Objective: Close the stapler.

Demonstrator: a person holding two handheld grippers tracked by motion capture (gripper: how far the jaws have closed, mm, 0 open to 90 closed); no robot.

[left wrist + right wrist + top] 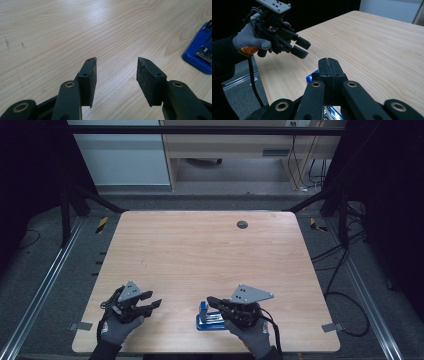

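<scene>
The right gripper (214, 302) has its two black jaws pressed flat together with nothing between them, as the right gripper view shows plainly; it hangs just above the blue stapler (207, 317), apart from it as far as the high view lets one tell, with the jaw tips pointing toward the table's left side. The left gripper (152, 305) stands with its jaws spread, bare wood showing in the gap between the pads; it holds nothing and sits well to the left of the stapler, near the front edge of the wooden table (200, 250).

The stapler lies near the table's front edge, right of centre; in the left gripper view its blue body (200, 52) shows at the right edge with a metal part visible in its open top; whether staples lie in that channel cannot be told. A grey-gloved hand (249, 40) grips the left gripper in the right gripper view.
</scene>
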